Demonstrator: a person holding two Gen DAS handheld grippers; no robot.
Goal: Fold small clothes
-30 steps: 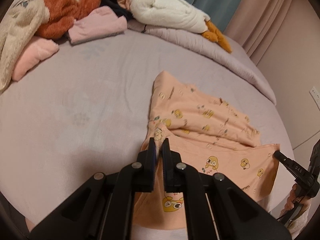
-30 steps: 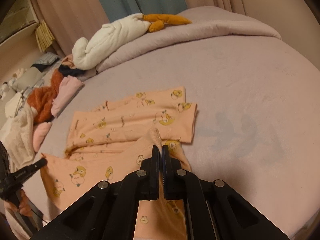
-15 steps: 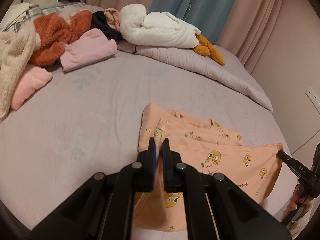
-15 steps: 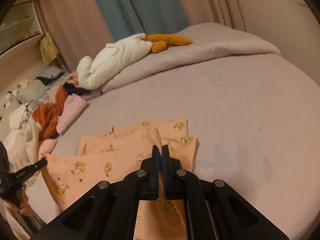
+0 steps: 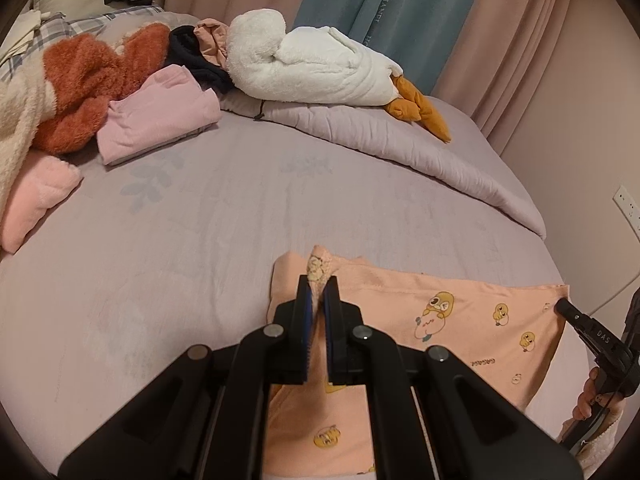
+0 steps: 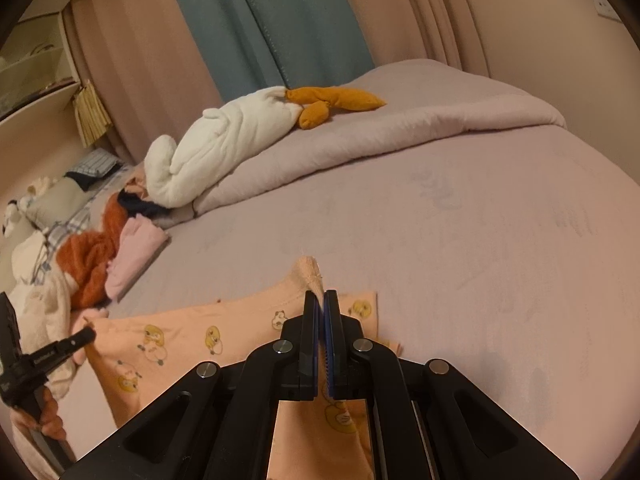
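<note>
Lavender bedding (image 5: 224, 216) filled both views, with pink and teal curtains (image 5: 352, 0) across the top. At lower centre of the left wrist view my left gripper (image 5: 316, 292) sat clamped on a bunched corner of the peach duck-print garment (image 5: 460, 328). In the right wrist view my right gripper (image 6: 321, 300) was likewise pinched shut on the opposite corner. Compared with a second earlier, both corners had come up off the bed: the crumpled lower layers that had lain spread beyond the jaws had dropped almost out of sight, and the cloth now hung stretched as one sheet between the two grips. I judged this to be the lift that carries the near edge over for a fold, with the fold itself not yet laid.

Outward, toward the upper left of the left view, lay a folded pink piece (image 5: 156, 116), a rust fleece (image 5: 88, 80) and a white plush goose (image 5: 304, 68) on the rolled duvet (image 5: 400, 140). I saw no basket, box or other container in either view.
</note>
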